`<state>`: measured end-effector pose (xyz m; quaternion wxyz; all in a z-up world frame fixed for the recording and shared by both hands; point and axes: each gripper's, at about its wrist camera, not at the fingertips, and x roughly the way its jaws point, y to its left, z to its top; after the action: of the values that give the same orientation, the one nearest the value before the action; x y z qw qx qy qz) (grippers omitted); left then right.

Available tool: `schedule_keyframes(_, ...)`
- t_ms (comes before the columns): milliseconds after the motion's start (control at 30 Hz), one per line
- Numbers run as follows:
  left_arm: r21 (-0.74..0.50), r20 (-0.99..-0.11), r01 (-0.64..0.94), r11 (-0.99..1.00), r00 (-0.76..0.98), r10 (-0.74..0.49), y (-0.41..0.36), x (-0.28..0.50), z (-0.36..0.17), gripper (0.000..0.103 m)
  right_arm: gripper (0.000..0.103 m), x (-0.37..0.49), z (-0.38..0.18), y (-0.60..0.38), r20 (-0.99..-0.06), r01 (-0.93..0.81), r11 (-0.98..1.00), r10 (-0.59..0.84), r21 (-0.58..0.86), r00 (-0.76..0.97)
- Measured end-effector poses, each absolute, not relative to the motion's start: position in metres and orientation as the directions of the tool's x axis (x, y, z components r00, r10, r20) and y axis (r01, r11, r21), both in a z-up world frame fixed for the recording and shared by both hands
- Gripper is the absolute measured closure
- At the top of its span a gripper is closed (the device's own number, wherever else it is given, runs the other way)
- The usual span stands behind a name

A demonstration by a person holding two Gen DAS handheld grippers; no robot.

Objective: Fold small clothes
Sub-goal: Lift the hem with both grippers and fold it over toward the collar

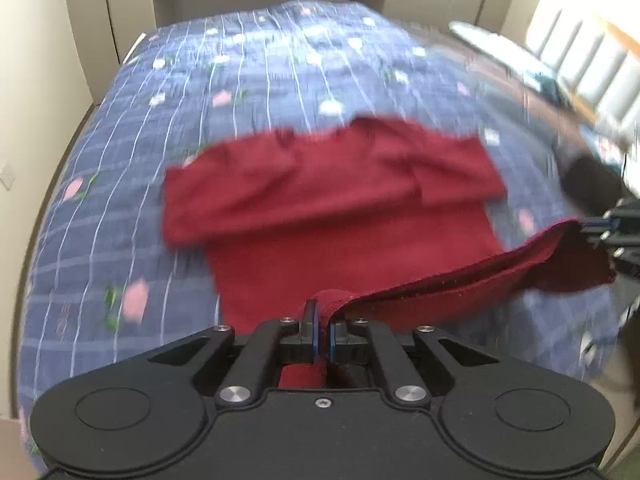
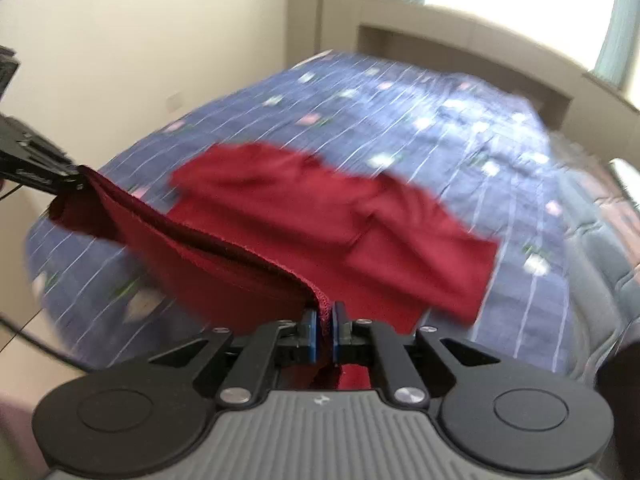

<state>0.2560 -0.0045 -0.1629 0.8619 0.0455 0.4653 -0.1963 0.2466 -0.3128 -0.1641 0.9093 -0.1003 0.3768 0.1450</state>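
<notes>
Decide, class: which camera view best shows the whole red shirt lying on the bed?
The left wrist view. There the red shirt shows both sleeves, the body and the lifted hem, seen almost straight on. The right wrist view shows it slanted, with the raised hem hiding part of the body.

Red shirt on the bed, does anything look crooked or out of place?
Nothing stands out. The dark red knit shirt lies on the blue checked bedspread with both sleeves folded across. Left gripper and right gripper hold its hem lifted, jaws shut.
</notes>
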Motion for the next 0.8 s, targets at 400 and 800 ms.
schedule_keyframes(400,-0.216,-0.784,0.264,0.94,0.527,-0.328,-0.017,0.43,-0.165,0.097,0.093,0.399,-0.177,-0.307,-0.654,-0.272,0.943,0.083,-0.192,0.752)
schedule_keyframes(800,-0.256,-0.845,0.215,0.942,0.423,-0.327,-0.025,0.571,-0.236,0.097,0.093,0.522,-0.237,-0.32,-0.738,-0.176,0.98,0.054,-0.089,0.673)
